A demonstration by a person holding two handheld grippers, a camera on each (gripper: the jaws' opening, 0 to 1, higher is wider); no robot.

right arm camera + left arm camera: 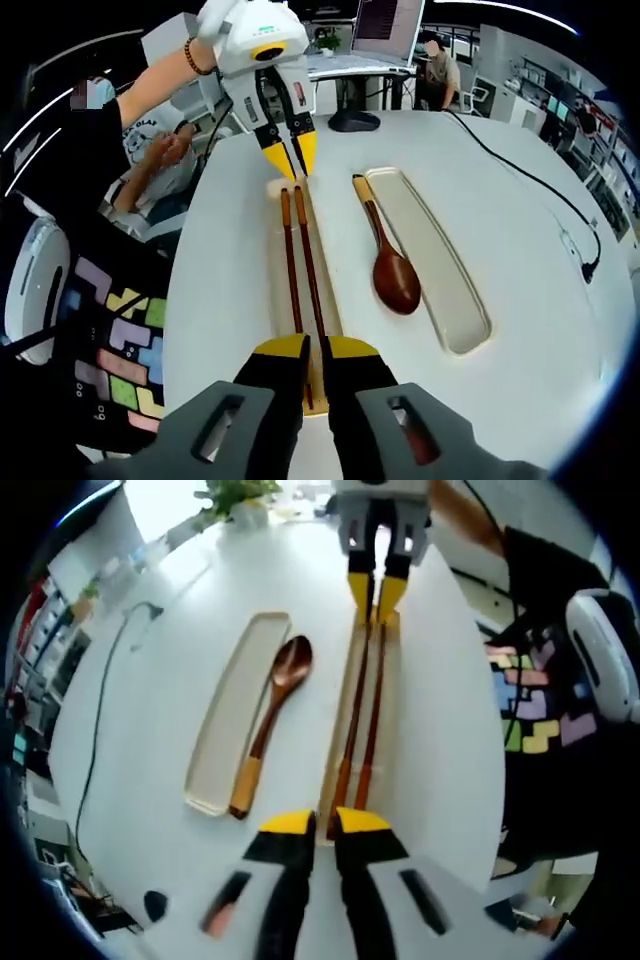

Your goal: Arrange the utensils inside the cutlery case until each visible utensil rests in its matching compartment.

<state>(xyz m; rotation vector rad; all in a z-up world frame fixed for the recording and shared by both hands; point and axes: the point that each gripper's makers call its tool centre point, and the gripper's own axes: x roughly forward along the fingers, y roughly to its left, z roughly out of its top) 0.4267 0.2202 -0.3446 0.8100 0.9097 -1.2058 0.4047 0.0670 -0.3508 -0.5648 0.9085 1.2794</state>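
Both our left gripper and right gripper pinch the chopsticks in the cutlery case; uneven release could roll them toward the wooden spoon beside it.

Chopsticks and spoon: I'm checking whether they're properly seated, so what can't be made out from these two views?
- Chopsticks: the near ends pass under the left gripper in the left gripper view, and under the right gripper in the right gripper view.
- Spoon: whether it touches the lid rim is unclear.
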